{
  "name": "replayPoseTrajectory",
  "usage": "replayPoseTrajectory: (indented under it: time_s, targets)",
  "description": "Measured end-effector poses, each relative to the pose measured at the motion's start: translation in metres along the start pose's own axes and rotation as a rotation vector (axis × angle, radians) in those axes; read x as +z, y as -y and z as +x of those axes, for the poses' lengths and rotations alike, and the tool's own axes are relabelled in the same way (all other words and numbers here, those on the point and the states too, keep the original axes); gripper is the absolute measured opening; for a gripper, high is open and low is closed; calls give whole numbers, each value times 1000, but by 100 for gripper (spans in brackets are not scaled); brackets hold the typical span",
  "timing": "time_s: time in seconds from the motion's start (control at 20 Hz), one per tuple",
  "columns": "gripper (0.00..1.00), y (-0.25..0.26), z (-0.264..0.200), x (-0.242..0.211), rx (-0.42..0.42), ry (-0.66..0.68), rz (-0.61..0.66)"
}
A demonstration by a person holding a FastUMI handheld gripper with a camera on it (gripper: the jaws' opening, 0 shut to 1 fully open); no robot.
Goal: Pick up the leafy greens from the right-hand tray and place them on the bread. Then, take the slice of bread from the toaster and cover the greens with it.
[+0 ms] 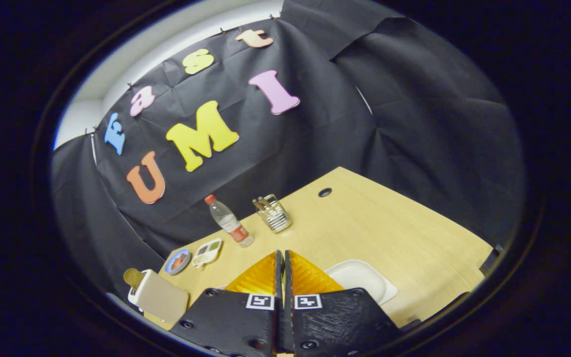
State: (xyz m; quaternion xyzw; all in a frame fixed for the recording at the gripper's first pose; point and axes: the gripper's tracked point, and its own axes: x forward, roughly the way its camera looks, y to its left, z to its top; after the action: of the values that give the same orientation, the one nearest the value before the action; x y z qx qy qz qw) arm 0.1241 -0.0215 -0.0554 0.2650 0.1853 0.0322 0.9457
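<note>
My gripper (282,255) is held above the wooden table (389,233), its fingers pressed together with nothing showing between them. A white tray (362,280) lies just right of the fingers, partly hidden behind them; the part I see is bare. To the left of the fingers stands a cream toaster (160,299), and a slice of bread (133,277) sticks up from its slot.
Beyond the fingers stand a clear bottle with a red cap (228,221) and a wire holder (272,213). Left of them lie a small blue plate with orange pieces (177,261) and a white divided dish (207,252). A cable hole (324,192) is near the table's far edge.
</note>
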Motion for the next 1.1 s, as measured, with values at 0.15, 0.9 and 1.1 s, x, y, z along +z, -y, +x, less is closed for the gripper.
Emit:
replayPoseTrajectory:
  time_s: [0.15,0.9,1.1]
  targets:
    - [0,-54,-10,-5,84,17,-19]
    - [0,-191,40,-150,323,-229,120]
    - [0,-146,65,-163,242,-257,152]
